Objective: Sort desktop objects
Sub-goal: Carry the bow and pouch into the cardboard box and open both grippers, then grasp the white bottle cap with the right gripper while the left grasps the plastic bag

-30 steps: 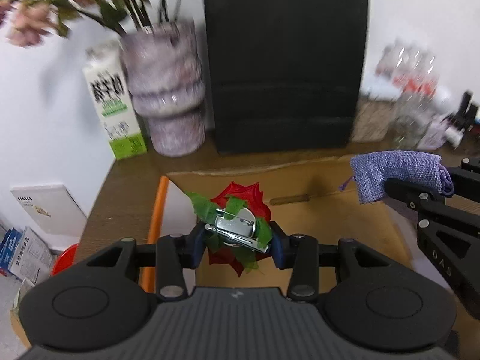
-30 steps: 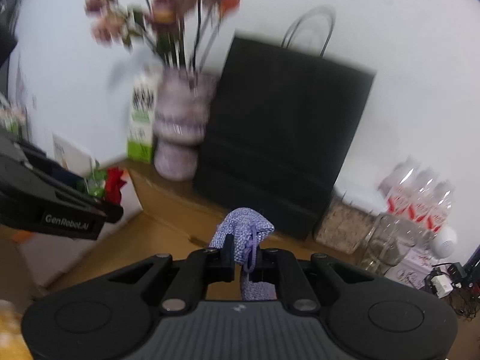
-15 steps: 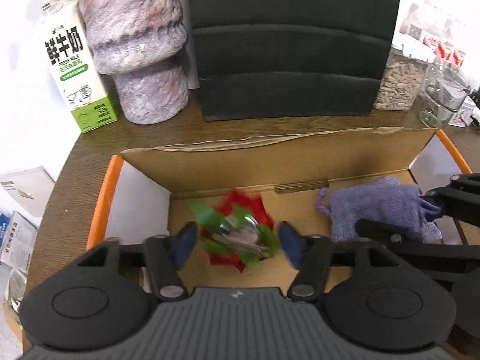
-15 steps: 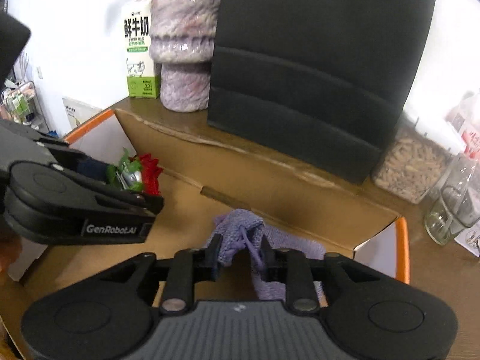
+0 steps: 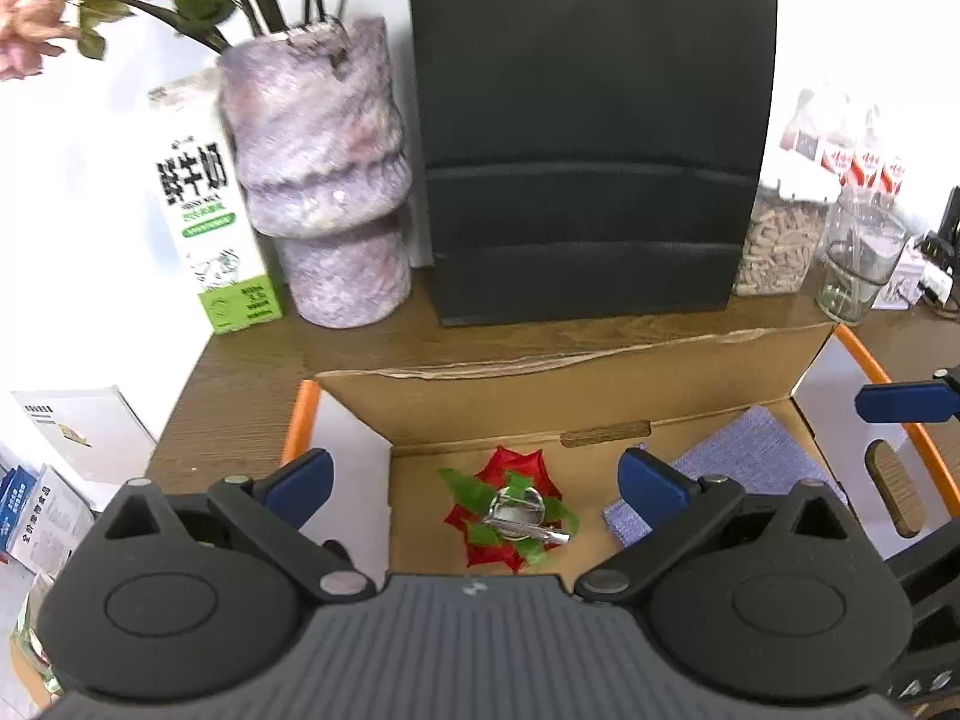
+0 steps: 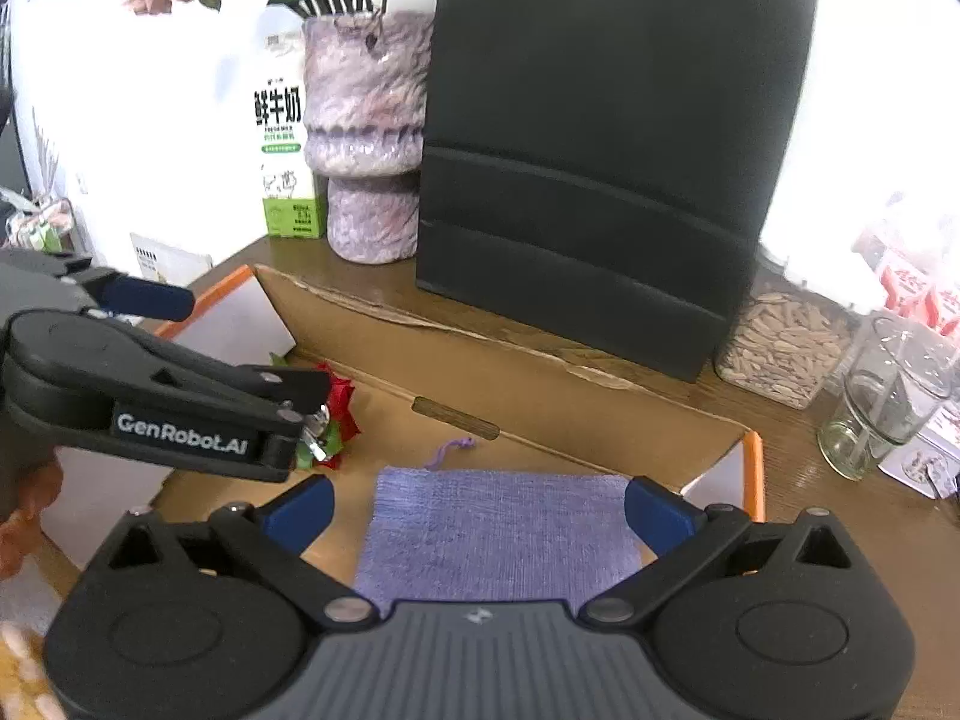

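A red flower brooch with green leaves and a metal clip [image 5: 510, 516] lies on the floor of the open cardboard box [image 5: 576, 372]. My left gripper [image 5: 474, 477] is open and empty just above it. A purple cloth pouch [image 6: 498, 531] lies flat on the box floor to the right of the brooch; it also shows in the left wrist view [image 5: 744, 468]. My right gripper [image 6: 477, 504] is open and empty over the pouch. In the right wrist view the brooch [image 6: 339, 414] shows behind the left gripper's arm.
Behind the box stand a black paper bag [image 5: 588, 138], a purple vase with flowers [image 5: 324, 180] and a milk carton [image 5: 207, 210]. A jar of seeds [image 5: 780, 246] and a glass [image 5: 861, 264] stand at the back right.
Both grippers came down into the box and opened. The left let go of the brooch and the right let go of the pouch; both now lie on the box floor.
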`<state>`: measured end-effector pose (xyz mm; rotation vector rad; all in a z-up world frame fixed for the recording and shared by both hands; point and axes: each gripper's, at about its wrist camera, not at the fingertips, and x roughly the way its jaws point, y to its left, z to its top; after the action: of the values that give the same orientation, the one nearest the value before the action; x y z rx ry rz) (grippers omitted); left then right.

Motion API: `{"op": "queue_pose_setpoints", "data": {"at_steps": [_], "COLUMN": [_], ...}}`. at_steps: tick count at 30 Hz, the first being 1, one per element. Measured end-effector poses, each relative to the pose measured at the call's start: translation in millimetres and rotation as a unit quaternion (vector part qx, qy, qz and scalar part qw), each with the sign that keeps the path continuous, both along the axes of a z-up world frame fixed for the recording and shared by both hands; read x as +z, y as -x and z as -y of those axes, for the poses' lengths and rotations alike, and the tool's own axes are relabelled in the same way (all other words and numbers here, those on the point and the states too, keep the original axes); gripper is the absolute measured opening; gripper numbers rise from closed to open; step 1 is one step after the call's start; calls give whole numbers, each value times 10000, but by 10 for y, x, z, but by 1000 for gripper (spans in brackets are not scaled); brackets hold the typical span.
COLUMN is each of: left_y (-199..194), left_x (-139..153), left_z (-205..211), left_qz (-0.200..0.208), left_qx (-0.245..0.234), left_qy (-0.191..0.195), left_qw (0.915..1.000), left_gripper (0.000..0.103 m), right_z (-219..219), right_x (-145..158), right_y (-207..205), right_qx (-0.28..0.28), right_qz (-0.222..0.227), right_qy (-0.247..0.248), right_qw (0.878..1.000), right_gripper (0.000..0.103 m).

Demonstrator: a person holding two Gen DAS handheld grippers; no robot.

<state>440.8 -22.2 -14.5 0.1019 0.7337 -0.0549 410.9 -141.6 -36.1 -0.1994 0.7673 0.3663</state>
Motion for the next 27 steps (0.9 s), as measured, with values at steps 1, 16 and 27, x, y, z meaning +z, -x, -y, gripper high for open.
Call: {"op": "queue_pose_setpoints", "data": {"at_steps": [1, 16, 27], "left_y": [46, 1443, 2600], "left_x": [22, 602, 238], "left_z": [-19, -539, -944], "left_qz": [50, 1230, 1421], "left_qx": [18, 142, 485], "left_qy": [10, 426, 285], "left_qw": [10000, 9914, 9882], "left_gripper": [103, 103, 103], "right_z": [17, 498, 907], "right_x": [38, 605, 242], "right_y": [42, 1340, 2442], "right_qx": [-27, 0, -139], "right_qz": [29, 976, 942], "right_qy": [-31, -606, -770], "right_qw": [10000, 9934, 9925], "right_gripper": [103, 103, 103]}}
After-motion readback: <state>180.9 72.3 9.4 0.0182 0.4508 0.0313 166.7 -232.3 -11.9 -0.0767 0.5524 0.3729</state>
